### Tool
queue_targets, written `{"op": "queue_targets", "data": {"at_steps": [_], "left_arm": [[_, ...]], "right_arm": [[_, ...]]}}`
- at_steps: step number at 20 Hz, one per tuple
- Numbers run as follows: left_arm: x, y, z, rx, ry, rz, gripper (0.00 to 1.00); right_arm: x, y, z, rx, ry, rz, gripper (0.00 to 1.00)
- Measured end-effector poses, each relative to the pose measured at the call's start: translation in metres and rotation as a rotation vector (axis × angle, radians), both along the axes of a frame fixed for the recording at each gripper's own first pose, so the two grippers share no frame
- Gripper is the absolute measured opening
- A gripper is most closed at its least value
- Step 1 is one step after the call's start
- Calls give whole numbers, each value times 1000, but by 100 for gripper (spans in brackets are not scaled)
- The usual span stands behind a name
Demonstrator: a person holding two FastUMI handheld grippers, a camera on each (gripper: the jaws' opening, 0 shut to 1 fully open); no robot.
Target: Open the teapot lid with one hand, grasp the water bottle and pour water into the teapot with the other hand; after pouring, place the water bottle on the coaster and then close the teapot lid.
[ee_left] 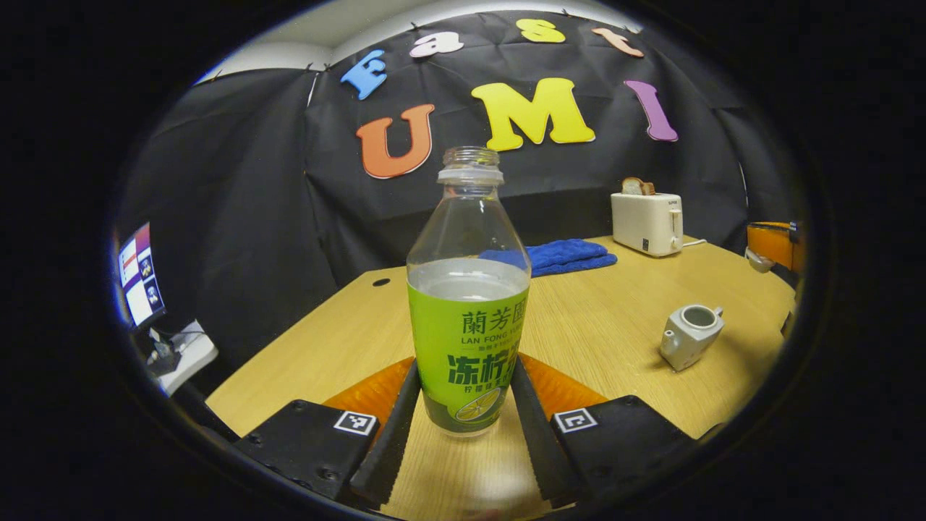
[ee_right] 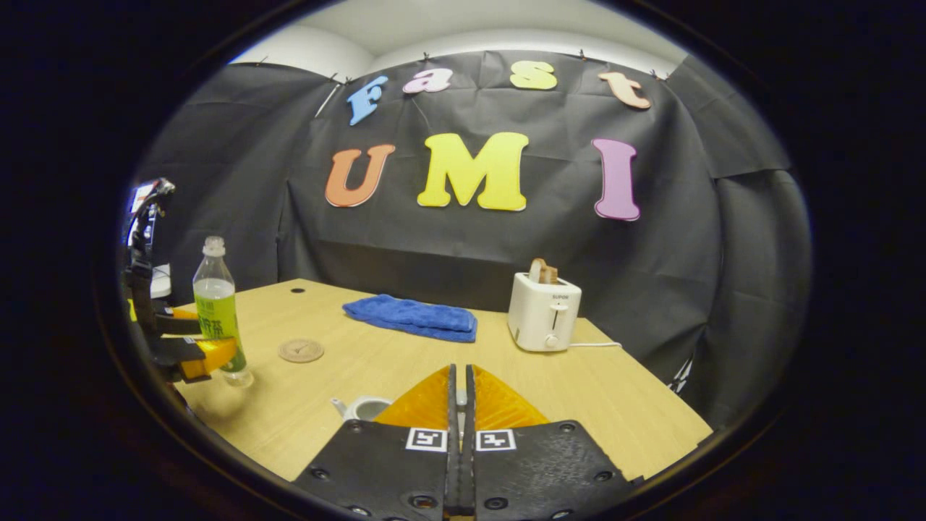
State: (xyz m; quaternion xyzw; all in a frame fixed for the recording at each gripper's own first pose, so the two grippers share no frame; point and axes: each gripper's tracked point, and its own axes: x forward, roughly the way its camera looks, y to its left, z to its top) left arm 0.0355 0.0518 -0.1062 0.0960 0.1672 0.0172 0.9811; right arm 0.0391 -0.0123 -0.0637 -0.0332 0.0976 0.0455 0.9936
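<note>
A clear water bottle (ee_left: 467,304) with a green label and no cap stands on the wooden table (ee_left: 600,325), about half full. My left gripper (ee_left: 464,370) is shut on its lower part, one finger on each side. In the right gripper view the same bottle (ee_right: 217,307) stands at the far left with the left gripper (ee_right: 206,347) around it. The small white teapot (ee_left: 689,334) sits lidless to the right. My right gripper (ee_right: 461,373) is shut on a small grey piece, the teapot lid (ee_right: 461,397), above the open teapot (ee_right: 364,409). A round coaster (ee_right: 301,350) lies right of the bottle.
A folded blue towel (ee_right: 412,317) lies at the back of the table, and a white toaster (ee_right: 544,311) with bread stands right of it with its cord trailing off. A screen (ee_left: 139,275) and cables sit beyond the table's left edge.
</note>
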Motion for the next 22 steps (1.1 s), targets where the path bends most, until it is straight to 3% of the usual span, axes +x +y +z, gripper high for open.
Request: {"op": "queue_targets", "data": {"at_steps": [2,6,14,18,22], "left_arm": [[-3,2,9,97,-12,10,74],[-7,-11,18,389,-13,-56,72],[-6,-50,-8,716,113,-233,72],[-1,-48,-5,953,139,-284,72],[0,-51,-2,1103,149,-321,72]], "right_arm": [[1,-5,-3,7,2,2,0],[-1,-22,-8,13,10,-9,0],[-7,-62,-15,5,8,-40,0],[-9,-69,-22,21,17,-37,0],[-8,-74,-27,30,23,-29,0]]}}
